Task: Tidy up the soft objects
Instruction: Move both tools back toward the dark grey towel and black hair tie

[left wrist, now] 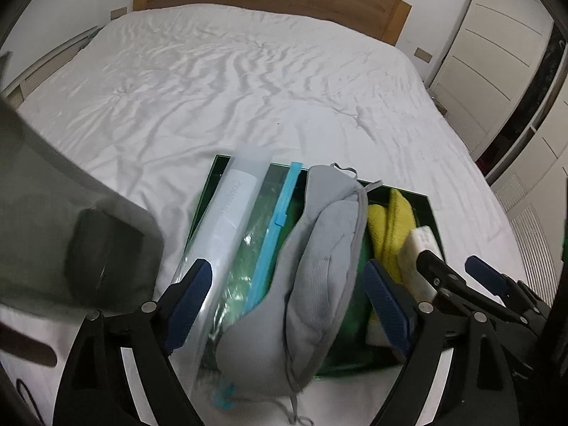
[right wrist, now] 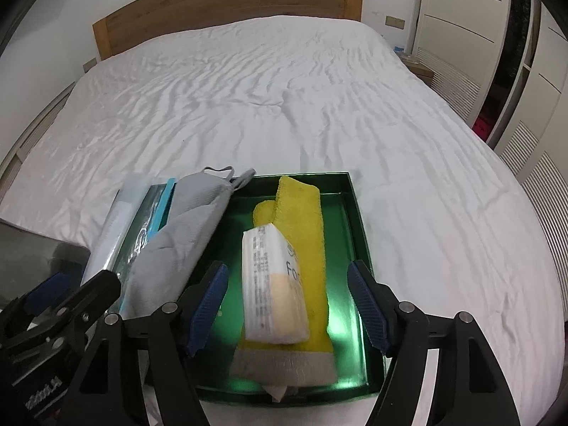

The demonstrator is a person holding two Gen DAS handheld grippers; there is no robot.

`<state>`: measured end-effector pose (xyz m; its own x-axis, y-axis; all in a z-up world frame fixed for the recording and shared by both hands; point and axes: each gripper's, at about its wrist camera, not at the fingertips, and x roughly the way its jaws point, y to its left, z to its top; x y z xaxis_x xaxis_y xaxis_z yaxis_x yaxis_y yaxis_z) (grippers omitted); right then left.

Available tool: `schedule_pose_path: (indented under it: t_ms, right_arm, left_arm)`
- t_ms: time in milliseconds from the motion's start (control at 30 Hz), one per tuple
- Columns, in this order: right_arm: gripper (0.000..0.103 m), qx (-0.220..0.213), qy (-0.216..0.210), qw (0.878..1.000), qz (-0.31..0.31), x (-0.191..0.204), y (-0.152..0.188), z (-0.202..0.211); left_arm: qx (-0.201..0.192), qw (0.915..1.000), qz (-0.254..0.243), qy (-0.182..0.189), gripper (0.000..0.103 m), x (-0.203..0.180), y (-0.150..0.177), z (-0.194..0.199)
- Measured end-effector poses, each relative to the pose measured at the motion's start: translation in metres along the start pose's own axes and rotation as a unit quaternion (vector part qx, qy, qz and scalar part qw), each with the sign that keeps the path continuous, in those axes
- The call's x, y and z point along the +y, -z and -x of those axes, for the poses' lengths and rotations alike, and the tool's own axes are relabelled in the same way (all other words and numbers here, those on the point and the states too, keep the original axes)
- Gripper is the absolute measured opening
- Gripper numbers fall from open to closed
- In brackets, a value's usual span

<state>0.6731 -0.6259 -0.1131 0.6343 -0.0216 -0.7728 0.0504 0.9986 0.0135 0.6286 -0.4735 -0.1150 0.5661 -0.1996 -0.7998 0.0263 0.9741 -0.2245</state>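
A green tray [right wrist: 358, 220] lies on the white bed near its foot. In it lie a grey padded eye mask [left wrist: 312, 259] [right wrist: 181, 234], a clear zip bag with a blue seal [left wrist: 269, 234], a yellow mitt [right wrist: 305, 213] [left wrist: 390, 223] and a white packet [right wrist: 273, 287] on top of the mitt. My left gripper [left wrist: 291, 305] is open above the eye mask and zip bag, holding nothing. My right gripper [right wrist: 289, 305] is open, its fingers either side of the packet and mitt, apart from them.
A dark grey flat object [left wrist: 71, 234] lies on the bed left of the tray. The bed [right wrist: 248, 88] stretches ahead to a wooden headboard [right wrist: 220, 10]. White wardrobe doors [right wrist: 461, 17] stand at the right.
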Motion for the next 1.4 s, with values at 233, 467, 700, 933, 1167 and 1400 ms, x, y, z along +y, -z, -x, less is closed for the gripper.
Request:
schedule_pose_path:
  t_ms: [233, 467, 700, 933, 1167, 1400]
  right_arm:
    - [0.072, -0.026, 0.02, 0.999, 0.013, 0.004, 0.022, 0.057]
    - [0.073, -0.041, 0.02, 0.999, 0.017, 0.026, 0.069, 0.134]
    - [0.074, -0.042, 0.019, 0.998, 0.045, 0.092, 0.122, 0.205]
    - [0.077, -0.014, -0.024, 0.994, 0.103, 0.204, 0.179, 0.245]
    - [0.079, 0.044, -0.094, 0.984, 0.148, 0.321, 0.232, 0.225]
    - [0.079, 0.076, -0.115, 0.974, 0.178, 0.388, 0.24, 0.162]
  left_arm:
    - [-0.01, 0.9989, 0.006, 0.046, 0.083, 0.007, 0.029, 0.069]
    - [-0.024, 0.9954, -0.011, 0.092, 0.083, 0.037, 0.066, 0.15]
    - [-0.041, 0.991, -0.055, 0.115, 0.083, 0.095, 0.102, 0.224]
    - [-0.022, 0.9937, -0.103, 0.036, 0.084, 0.225, 0.143, 0.272]
    - [0.032, 0.9919, -0.082, -0.092, 0.094, 0.39, 0.179, 0.281]
    - [0.046, 0.9893, -0.048, -0.13, 0.099, 0.505, 0.181, 0.267]
